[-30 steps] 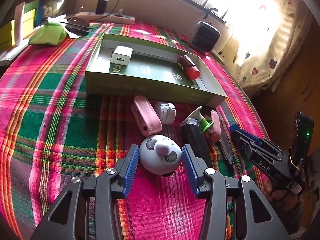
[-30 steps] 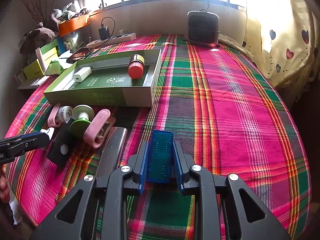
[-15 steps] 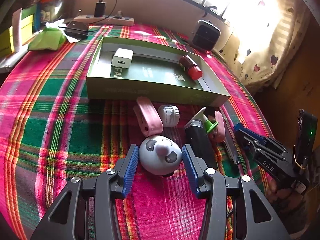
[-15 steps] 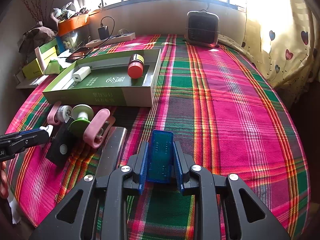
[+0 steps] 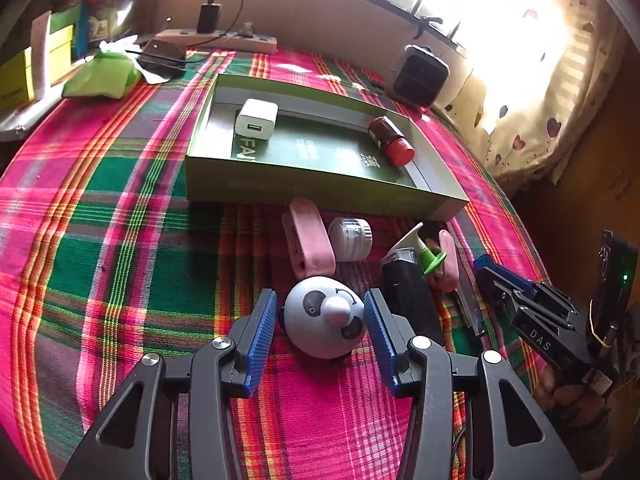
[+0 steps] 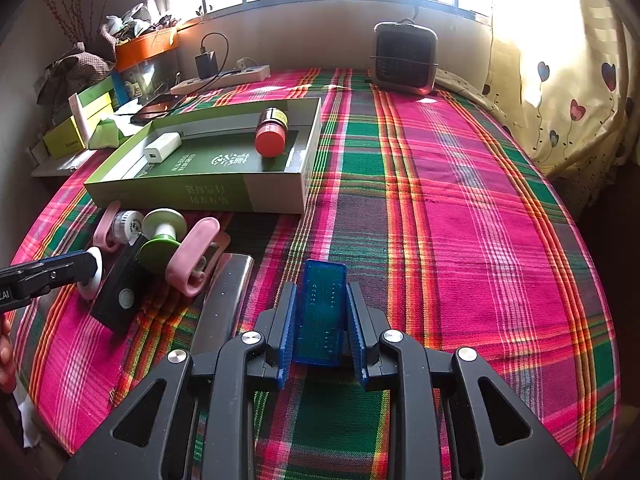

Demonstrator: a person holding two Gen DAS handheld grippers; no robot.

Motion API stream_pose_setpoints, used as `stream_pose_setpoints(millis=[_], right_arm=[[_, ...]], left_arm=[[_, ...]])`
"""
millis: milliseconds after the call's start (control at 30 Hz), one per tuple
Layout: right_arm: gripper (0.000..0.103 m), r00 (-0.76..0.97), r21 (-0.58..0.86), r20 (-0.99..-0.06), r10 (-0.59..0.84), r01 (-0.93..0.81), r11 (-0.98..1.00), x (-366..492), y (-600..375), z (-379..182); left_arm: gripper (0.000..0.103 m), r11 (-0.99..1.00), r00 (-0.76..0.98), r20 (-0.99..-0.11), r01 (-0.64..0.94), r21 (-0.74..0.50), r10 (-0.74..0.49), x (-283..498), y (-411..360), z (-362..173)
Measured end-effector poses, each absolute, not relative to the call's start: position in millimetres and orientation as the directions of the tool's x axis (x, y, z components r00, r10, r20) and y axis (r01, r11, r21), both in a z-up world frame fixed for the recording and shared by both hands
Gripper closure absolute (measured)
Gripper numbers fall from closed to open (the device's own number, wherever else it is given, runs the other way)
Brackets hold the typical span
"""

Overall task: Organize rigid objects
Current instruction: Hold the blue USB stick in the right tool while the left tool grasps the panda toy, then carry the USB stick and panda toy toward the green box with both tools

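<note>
A grey-white panda toy sits between the blue pads of my left gripper, which is shut on it just above the plaid cloth. My right gripper is shut on a translucent blue rectangular piece, held low over the cloth at the front. An open green box lies beyond, holding a white charger and a red-capped jar. In front of the box lie pink clips, a white round cap, a green-and-white spool and a black device.
A metal bar lies just left of the right gripper. A small heater and a power strip stand by the far wall. Boxes and a green pouch crowd the far left. Bare plaid cloth stretches to the right.
The panda toy has turned in the left gripper's hold, and the left view has tipped so the green box sits lower in frame. The right gripper has barely moved.
</note>
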State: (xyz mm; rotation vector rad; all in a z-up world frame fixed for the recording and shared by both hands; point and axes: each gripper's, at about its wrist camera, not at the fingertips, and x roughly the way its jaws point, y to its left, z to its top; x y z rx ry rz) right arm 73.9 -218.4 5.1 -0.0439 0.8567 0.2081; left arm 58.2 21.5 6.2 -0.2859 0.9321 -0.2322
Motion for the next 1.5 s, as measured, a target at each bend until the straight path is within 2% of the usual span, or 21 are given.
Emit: stream_pose_setpoints(millis=[167, 300, 1500], right_arm=[[0.078, 0.636, 0.044, -0.754, 0.164, -0.200, 0.979, 73.9, -218.2, 5.2], [0.078, 0.636, 0.044, -0.754, 0.164, -0.201, 0.979, 73.9, -217.9, 5.3], [0.080, 0.635, 0.024, -0.759, 0.145, -0.196, 0.980, 73.5, -215.8, 13.4]], left_arm=[[0.060, 0.935, 0.581, -0.748, 0.068, -0.348, -0.320, 57.6, 21.9, 5.6], [0.068, 0.928, 0.580, -0.741, 0.075, -0.365, -0.338, 56.1, 22.0, 5.8], [0.068, 0.952, 0.620, -0.731, 0.095, -0.292, -0.286, 55.2, 19.1, 24.6]])
